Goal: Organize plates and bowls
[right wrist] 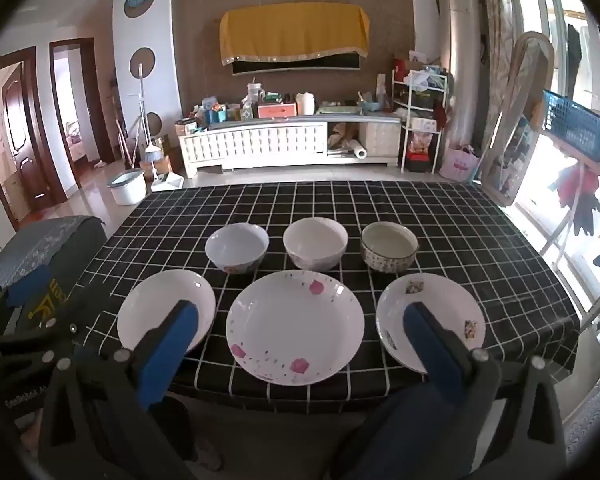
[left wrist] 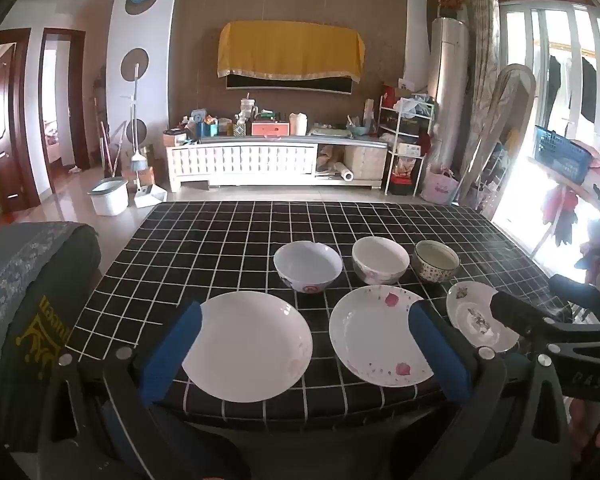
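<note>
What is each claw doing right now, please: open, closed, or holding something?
Left claw: open wide, holding nothing, above the near edge of the table.
Right claw: open wide, holding nothing.

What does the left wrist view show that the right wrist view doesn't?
Only the left wrist view: the right tool entering from the right, over the small plate.
Only the right wrist view: that small plate whole, and the left tool's black frame at the left edge.
Both: three bowls behind three plates on the checked table, and each view's own open, empty tool.
</note>
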A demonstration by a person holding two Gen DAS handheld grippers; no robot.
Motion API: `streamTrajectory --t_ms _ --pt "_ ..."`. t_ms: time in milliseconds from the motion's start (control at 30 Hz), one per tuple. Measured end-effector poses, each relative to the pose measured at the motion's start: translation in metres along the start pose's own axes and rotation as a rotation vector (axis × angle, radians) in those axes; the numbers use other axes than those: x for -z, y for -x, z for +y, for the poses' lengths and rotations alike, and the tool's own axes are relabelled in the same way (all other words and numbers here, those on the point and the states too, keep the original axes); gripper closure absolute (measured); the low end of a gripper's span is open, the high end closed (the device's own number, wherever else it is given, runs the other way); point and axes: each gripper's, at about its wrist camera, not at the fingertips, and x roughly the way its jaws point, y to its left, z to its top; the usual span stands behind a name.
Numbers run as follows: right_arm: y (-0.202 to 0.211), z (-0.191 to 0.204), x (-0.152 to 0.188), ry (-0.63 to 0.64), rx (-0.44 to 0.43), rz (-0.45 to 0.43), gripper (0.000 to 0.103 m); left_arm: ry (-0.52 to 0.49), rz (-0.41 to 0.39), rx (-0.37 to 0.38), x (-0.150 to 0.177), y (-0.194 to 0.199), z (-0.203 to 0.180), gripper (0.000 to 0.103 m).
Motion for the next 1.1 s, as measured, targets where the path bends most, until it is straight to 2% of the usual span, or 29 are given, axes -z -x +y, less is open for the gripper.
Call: streamTrajectory --t_ms 67,167,233,1100 --pt "0.001 -0.001 0.0007 0.001 -0.004 -0.009 0.0 0.002 0.0 -0.006 -0.0006 -0.0011 -0.0011 0.001" --pt "-0.0074 0.0027 -0.0009 0.015 -0.003 0.034 0.0 0.033 -0.004 0.013 0.0019 -0.0014 0.0038 0.001" --pt "-0.0023 0.0041 0.0016 0.015 -0.009 0.011 0.0 0.029 -0.004 0.018 0.0012 -0.0017 0.0034 0.001" --pt "-0.0042 0.0009 0.0084 0.011 -0.016 0.033 0.0 0.028 -0.006 0.017 0.0035 0.0022 0.004 0.001"
